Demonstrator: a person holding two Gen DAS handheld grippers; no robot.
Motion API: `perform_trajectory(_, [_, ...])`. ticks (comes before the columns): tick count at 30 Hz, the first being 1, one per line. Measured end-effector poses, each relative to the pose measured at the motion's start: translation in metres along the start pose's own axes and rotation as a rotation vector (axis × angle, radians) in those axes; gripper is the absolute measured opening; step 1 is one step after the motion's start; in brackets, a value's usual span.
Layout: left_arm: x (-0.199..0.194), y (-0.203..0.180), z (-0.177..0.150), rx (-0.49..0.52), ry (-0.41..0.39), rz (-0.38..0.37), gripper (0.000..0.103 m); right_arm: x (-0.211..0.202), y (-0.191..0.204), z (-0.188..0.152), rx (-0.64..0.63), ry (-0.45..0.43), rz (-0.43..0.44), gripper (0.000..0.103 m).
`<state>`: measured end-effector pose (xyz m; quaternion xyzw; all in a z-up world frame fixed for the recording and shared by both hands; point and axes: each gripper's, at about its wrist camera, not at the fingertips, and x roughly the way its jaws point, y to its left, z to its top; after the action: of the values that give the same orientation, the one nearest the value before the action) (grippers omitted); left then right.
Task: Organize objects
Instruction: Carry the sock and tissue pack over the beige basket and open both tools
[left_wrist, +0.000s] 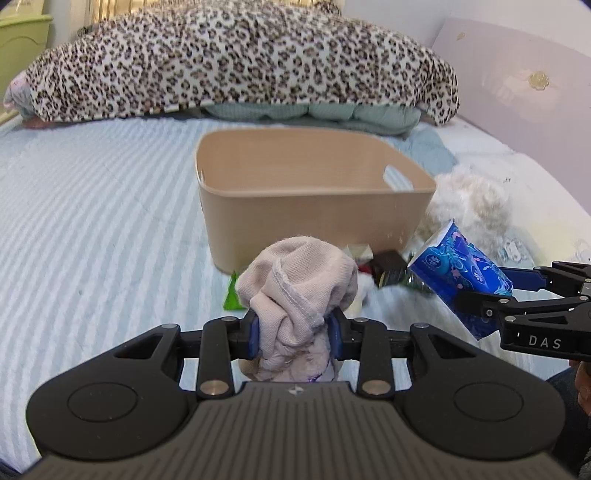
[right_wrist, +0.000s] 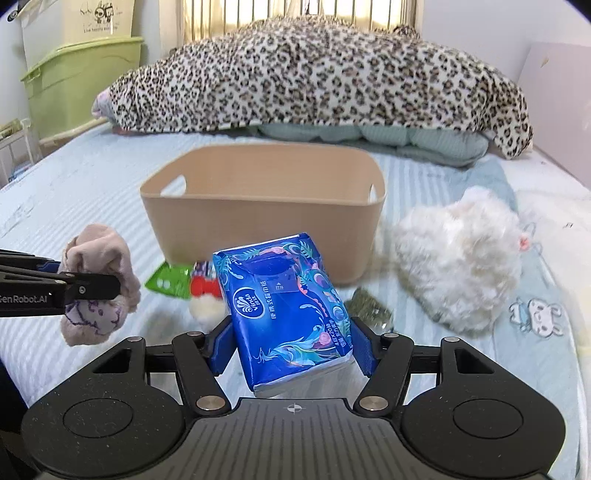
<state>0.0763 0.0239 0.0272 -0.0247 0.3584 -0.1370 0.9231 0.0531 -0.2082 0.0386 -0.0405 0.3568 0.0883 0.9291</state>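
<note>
A beige plastic basket (left_wrist: 314, 218) (right_wrist: 258, 225) stands on the bed ahead of both grippers. My left gripper (left_wrist: 294, 332) is shut on a pink bundled sock (left_wrist: 299, 291), held above the bed in front of the basket; the sock also shows in the right wrist view (right_wrist: 98, 288). My right gripper (right_wrist: 291, 343) is shut on a blue tissue pack (right_wrist: 284, 310), held in the air in front of the basket; the pack also shows in the left wrist view (left_wrist: 458, 273), to the right of the sock.
A white fluffy toy (right_wrist: 458, 258) lies right of the basket. A green packet (right_wrist: 166, 282), a red and white item (right_wrist: 205, 291), a dark box (left_wrist: 389, 267) and a greenish packet (right_wrist: 367, 306) lie before it. A leopard-print blanket (right_wrist: 314, 77) lies behind, green storage boxes (right_wrist: 77, 74) stand at left.
</note>
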Motion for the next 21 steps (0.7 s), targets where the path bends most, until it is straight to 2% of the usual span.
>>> perform_trajectory(10, [-0.007, 0.005, 0.051, 0.039, -0.106, 0.062, 0.037, -0.007, -0.017, 0.050, 0.012, -0.112, -0.040, 0.061])
perform_trajectory(16, [0.016, 0.005, 0.089, 0.066, -0.130, 0.082, 0.037, 0.008, -0.029, 0.084, 0.003, -0.163, -0.057, 0.061])
perform_trajectory(21, [0.054, 0.003, 0.114, 0.074, -0.124, 0.118, 0.037, 0.037, -0.034, 0.106, -0.006, -0.162, -0.076, 0.061])
